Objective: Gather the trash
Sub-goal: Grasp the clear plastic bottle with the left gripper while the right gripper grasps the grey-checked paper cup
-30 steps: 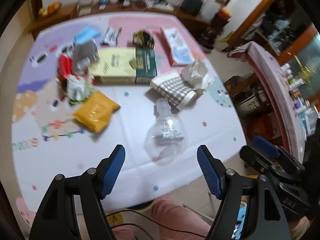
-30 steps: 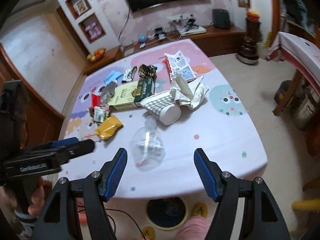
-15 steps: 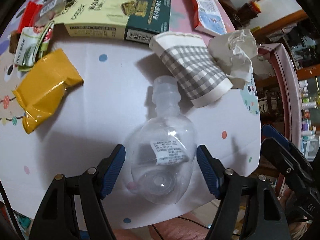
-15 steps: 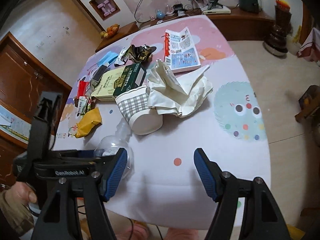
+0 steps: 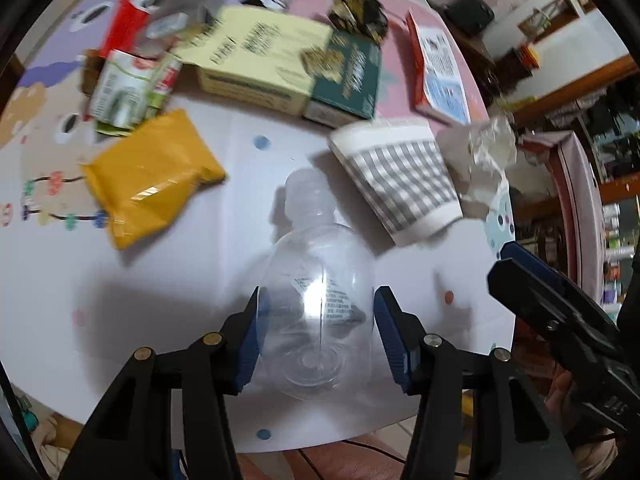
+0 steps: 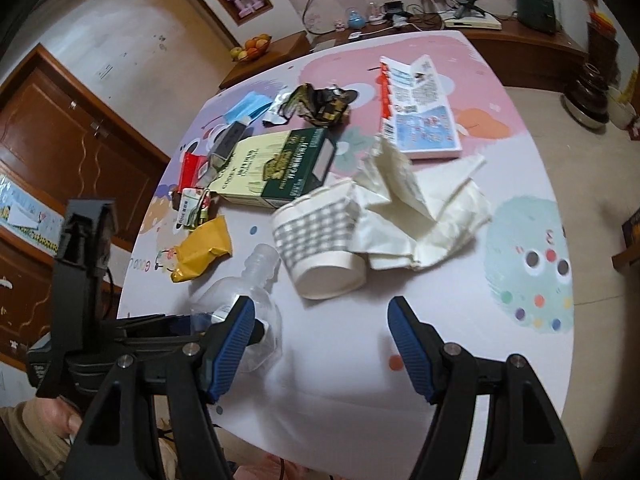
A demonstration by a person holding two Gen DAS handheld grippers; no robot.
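Bottle [image 5: 320,304] on near counter [image 5: 168,312] edge now sits between my left claw [image 5: 318,336] pads, which dropped over it and are closing, barely touching; right claw [image 6: 320,344] hangs wide, empty, near checked cup [image 6: 316,244].

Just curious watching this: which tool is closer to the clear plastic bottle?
Left. The left tool straddles the clear plastic bottle, its jaws closing around it. The right tool hangs open beside it, over bare table.
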